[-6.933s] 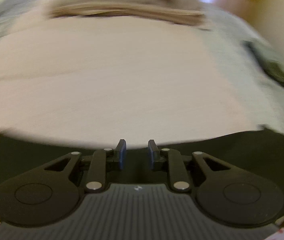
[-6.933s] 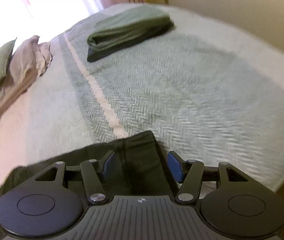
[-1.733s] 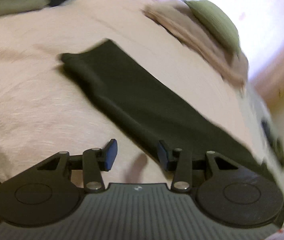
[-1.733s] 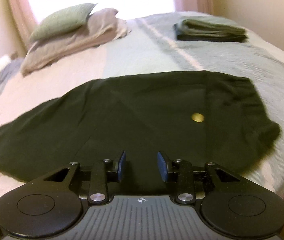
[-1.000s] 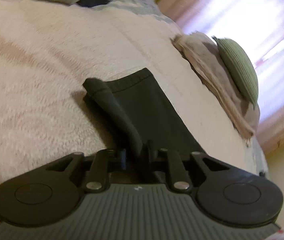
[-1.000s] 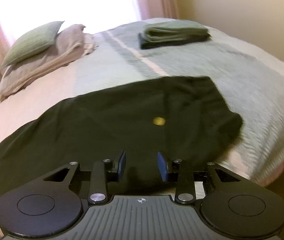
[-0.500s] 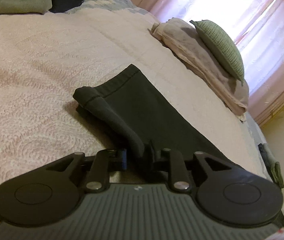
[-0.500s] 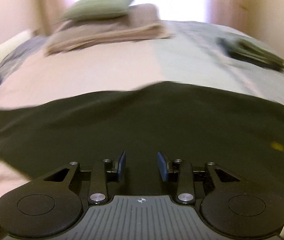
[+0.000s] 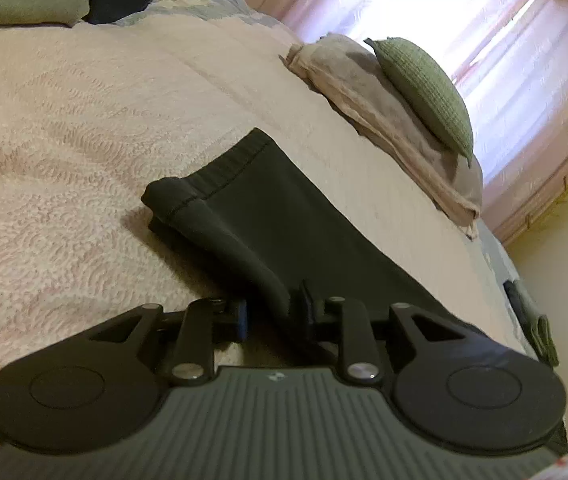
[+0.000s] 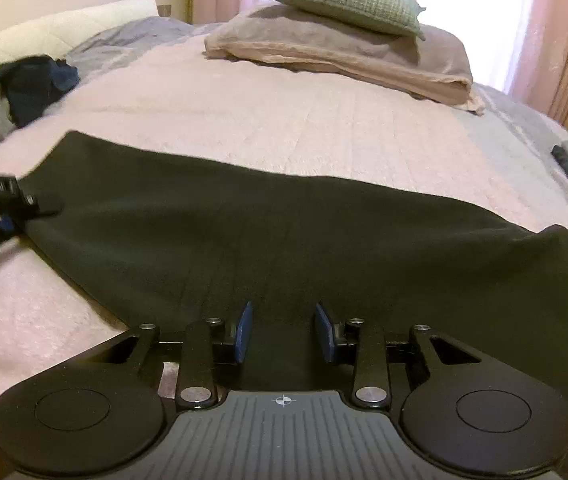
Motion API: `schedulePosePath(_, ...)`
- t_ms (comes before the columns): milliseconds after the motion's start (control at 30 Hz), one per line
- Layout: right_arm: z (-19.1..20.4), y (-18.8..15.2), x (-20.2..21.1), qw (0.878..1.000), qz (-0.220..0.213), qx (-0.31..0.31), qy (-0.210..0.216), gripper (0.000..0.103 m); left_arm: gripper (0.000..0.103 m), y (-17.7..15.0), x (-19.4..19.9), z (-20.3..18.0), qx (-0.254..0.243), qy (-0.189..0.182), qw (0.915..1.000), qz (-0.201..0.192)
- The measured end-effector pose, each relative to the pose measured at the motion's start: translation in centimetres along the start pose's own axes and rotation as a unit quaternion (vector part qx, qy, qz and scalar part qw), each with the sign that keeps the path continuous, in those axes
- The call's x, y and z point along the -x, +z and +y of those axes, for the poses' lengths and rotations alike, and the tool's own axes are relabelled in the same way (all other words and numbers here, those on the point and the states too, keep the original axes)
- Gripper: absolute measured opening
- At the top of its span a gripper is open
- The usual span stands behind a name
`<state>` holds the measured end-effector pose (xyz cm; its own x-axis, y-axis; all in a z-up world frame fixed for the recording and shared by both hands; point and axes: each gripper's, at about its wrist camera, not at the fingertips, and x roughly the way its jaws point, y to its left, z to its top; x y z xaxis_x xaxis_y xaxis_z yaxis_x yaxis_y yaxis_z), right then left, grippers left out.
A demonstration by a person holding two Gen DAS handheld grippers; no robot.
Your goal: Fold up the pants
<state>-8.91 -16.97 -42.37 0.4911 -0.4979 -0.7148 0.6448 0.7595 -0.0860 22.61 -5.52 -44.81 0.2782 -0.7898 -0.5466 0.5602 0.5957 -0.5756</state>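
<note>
Your left gripper (image 9: 271,314) has a raised fold of the black pants (image 9: 284,208) running between its black fingers (image 9: 240,320); the cloth lies against the right finger, a gap shows at the left one, and the grip is slack. Your right gripper (image 10: 282,332) hangs with its blue-padded fingers (image 10: 243,330) apart, nothing pinched, just over the near edge of the pants (image 10: 284,236).

The pants are matte, smooth knit, spread as a long dark band across a pale pink bedspread (image 9: 63,120) with a nubby, swirled texture. At the leg end the hem shows a stitched seam and the fabric is bunched into a soft roll lifted off the bed.

From the left wrist view you get that hem detail and a bright curtained window (image 9: 464,20). From the right wrist view you get the whole length of the garment, lying flat with a small rise at its right end, and the left gripper (image 10: 11,208) at the far left edge, meeting the leg end.

Both views show a ribbed green cushion (image 10: 344,0) on a folded beige blanket (image 10: 344,52), a dark heap of clothes (image 10: 35,84), and a folded green item (image 9: 536,328) at the bed's far side.
</note>
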Motion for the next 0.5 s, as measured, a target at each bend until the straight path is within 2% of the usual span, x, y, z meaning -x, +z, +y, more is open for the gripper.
schedulePosePath(133, 0.0, -0.1, -0.9, 1.000, 0.001, -0.012, -0.008, 0.032, 0.020, 0.3, -0.6, -0.2, 0.013, 0.005, 0.9999, -0.007)
schedulePosePath(233, -0.6, 1.0, 0.3, 0.997, -0.007, -0.075, 0.009, 0.033, 0.021, 0.4, -0.5, 0.0, 0.021, 0.002, 0.9998, -0.007)
schedulePosePath(300, 0.0, 0.8, -0.5, 0.998, 0.006, -0.060, 0.012, 0.033, 0.022, 0.3, -0.5, 0.4, 0.028, -0.002, 0.9996, -0.007)
schedulePosePath(400, 0.7, 0.3, -1.0, 0.999, -0.005, -0.033, 0.000, 0.033, 0.021, 0.2, -0.5, 0.1, 0.019, 0.008, 0.9997, -0.011)
schedulePosePath(500, -1.1, 1.1, -0.7, 0.997, 0.009, -0.073, 0.031, 0.033, 0.016, 0.1, -0.3, -0.6, 0.005, 0.019, 0.9997, -0.017)
